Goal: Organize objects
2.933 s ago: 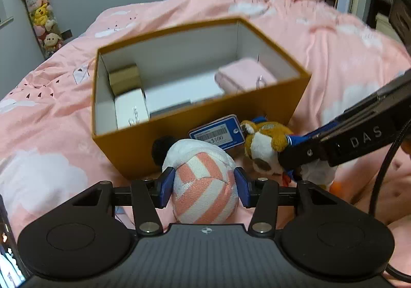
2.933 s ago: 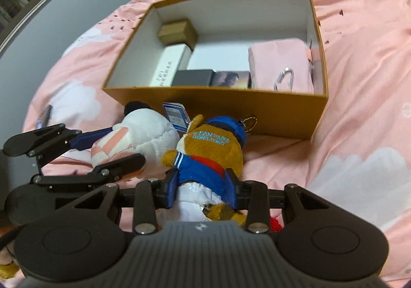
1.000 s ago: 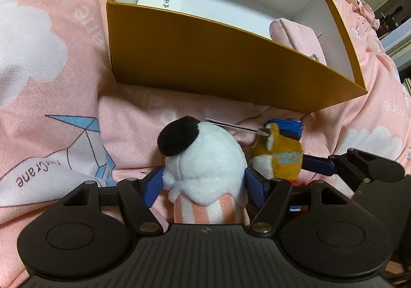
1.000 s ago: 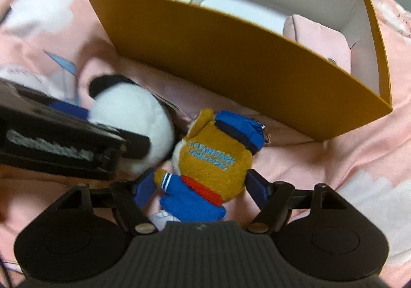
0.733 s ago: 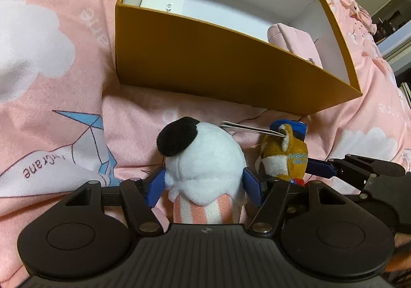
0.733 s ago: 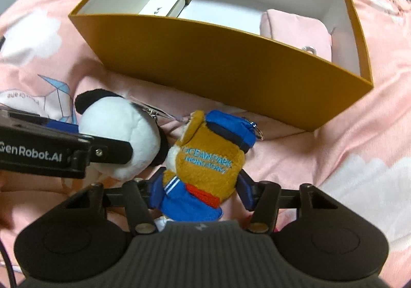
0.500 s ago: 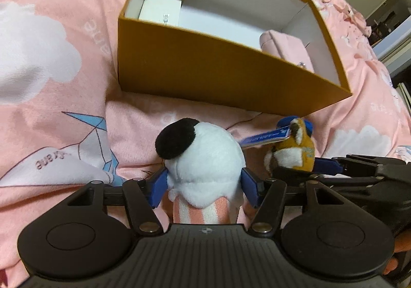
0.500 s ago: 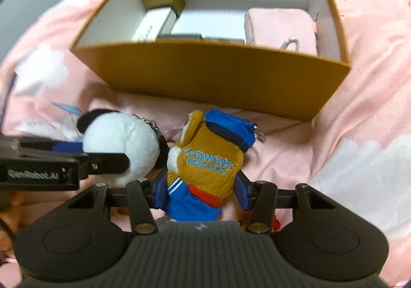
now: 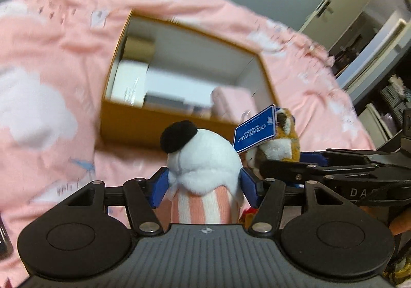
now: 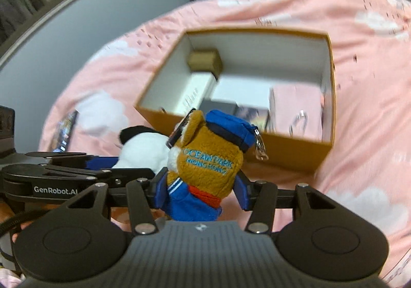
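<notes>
My left gripper [image 9: 204, 186] is shut on a white plush with a black ear and pink-striped body [image 9: 203, 159], held above the bed in front of the orange box [image 9: 159, 123]. My right gripper [image 10: 201, 191] is shut on a brown plush in a blue cap and jacket [image 10: 210, 156], its key ring and blue tag [image 9: 255, 129] dangling. The two toys hang side by side, the white plush [image 10: 143, 149] left of the brown one [image 9: 280, 144]. The open box [image 10: 295, 149] lies ahead and below.
Inside the box lie a small gold box [image 10: 205, 60], a white carton [image 10: 192, 93], a dark flat box [image 10: 218, 108] and a pink pouch [image 10: 295, 102]. Pink cloud-print bedding [image 9: 38, 108] surrounds it. A phone [image 10: 64, 131] lies left; shelves [image 9: 385, 97] stand right.
Both grippers closed on their plush toys and lifted them off the bedding. The views tilted up, so the box now lies lower and farther, with its inside showing.
</notes>
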The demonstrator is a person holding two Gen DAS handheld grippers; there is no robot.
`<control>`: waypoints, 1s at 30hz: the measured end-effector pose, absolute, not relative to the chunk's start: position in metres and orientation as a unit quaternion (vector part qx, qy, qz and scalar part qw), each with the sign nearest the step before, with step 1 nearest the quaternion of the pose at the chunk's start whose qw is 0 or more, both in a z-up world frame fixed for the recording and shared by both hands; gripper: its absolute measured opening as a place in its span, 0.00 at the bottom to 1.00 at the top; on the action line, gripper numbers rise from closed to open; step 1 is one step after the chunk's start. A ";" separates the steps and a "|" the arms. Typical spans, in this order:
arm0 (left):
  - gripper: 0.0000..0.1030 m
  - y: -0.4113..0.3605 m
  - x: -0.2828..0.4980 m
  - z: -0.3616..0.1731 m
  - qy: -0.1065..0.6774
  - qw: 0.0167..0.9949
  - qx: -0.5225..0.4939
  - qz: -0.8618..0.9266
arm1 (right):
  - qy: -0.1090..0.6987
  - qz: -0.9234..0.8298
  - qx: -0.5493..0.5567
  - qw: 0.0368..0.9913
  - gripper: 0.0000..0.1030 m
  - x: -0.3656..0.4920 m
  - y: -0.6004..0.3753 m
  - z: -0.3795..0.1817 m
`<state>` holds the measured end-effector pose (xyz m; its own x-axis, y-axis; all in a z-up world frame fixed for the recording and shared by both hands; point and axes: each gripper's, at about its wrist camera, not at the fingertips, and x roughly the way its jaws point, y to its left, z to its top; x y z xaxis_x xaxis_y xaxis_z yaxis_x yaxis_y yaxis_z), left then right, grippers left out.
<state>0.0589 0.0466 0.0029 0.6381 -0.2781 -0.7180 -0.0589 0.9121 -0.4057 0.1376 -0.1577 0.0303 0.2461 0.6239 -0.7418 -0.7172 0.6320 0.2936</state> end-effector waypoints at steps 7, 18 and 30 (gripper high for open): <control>0.67 0.043 0.082 0.043 0.356 0.917 -0.169 -0.065 | 0.377 0.436 -0.056 0.815 0.52 0.145 -0.155 0.075; 0.67 0.050 0.140 0.060 0.317 0.939 -0.131 -0.030 | 0.322 0.440 -0.038 0.837 0.52 0.193 -0.127 0.096; 0.67 0.079 0.208 0.027 0.353 0.926 -0.125 -0.042 | 0.352 0.429 -0.015 0.832 0.52 0.262 -0.085 0.056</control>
<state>0.2077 0.0788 0.0274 0.7470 -0.1656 -0.6438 -0.0116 0.9651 -0.2617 0.2622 -0.0846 0.0565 0.3834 0.7034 -0.5985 -0.7239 0.6313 0.2782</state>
